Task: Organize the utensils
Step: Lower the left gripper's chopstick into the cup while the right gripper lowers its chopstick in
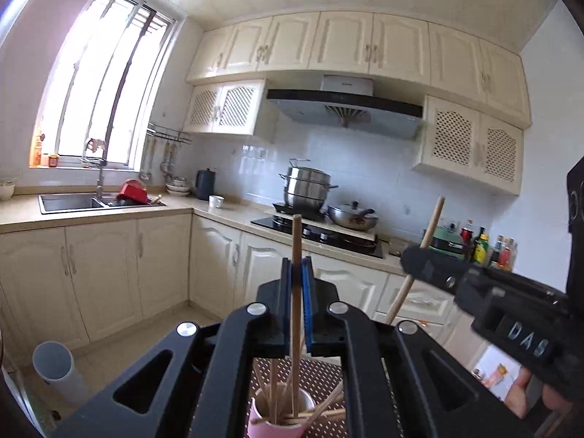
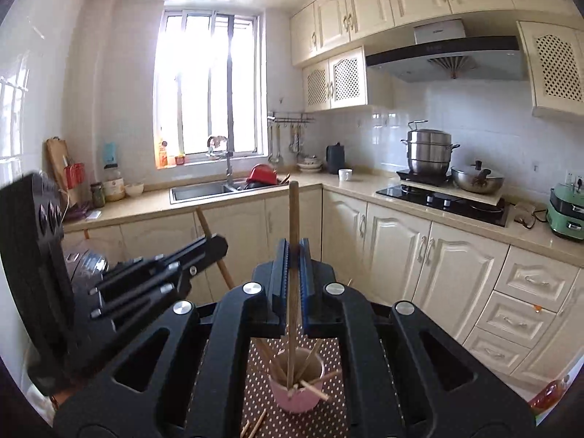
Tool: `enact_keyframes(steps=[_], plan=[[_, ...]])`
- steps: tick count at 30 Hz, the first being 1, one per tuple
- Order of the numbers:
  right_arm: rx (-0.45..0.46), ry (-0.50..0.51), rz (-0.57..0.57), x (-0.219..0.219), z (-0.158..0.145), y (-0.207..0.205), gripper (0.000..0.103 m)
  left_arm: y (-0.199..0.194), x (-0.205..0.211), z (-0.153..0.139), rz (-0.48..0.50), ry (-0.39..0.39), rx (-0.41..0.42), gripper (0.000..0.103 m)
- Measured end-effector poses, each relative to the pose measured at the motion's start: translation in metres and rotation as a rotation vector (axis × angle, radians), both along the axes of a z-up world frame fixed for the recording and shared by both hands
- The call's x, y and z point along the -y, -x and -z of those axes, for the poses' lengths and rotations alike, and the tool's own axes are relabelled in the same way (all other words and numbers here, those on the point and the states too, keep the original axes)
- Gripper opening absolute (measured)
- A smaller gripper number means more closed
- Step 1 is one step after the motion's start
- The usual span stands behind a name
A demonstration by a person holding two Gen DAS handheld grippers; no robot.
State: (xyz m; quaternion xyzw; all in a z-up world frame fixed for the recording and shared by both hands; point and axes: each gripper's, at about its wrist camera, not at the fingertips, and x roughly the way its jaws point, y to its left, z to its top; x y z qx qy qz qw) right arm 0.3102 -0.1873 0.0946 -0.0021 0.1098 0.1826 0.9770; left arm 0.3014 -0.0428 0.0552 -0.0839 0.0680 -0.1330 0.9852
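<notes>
- The black left gripper (image 1: 296, 273) with blue pads is nearest in its own view; its jaws are closed on a thin light wooden chopstick (image 1: 296, 255).
- This chopstick stands almost upright, its long axis vertical; the top end rises above the jaws and the lower end reaches down into the small pink round cup (image 1: 281, 416).
- The black right gripper (image 2: 295, 259) grips in the same manner a second thin wooden chopstick (image 2: 293, 219), also nearly vertical, with its lower end inside the pink cup.
- I judge both sticks are held upright over the cup so that they can slide straight down into it.
- More chopsticks already lean in the cup at different angles, and some lie across its rim.
- The cup stands on a brown cloth with white dots (image 2: 255, 394); a few loose sticks (image 2: 255, 424) rest on the cloth just beside the cup.
- Behind are cream kitchen cabinets (image 2: 401, 248) and a steel sink (image 2: 200, 190).
</notes>
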Motion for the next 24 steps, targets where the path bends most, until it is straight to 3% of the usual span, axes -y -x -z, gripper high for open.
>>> enact_keyframes(steps=[6, 12, 24], plan=[[0.028, -0.049, 0.02, 0.008, 0.002, -0.019, 0.006, -0.017, 0.002, 0.015, -0.006, 0.006, -0.011, 0.006], [0.014, -0.092, 0.04, 0.015, 0.013, -0.038, 0.006, -0.026, 0.009, 0.043, 0.004, -0.046, -0.04, 0.006], [-0.065, -0.004, 0.025, -0.003, 0.052, -0.05, 0.006, -0.024, 0.009, 0.057, 0.024, -0.088, -0.035, 0.006]])
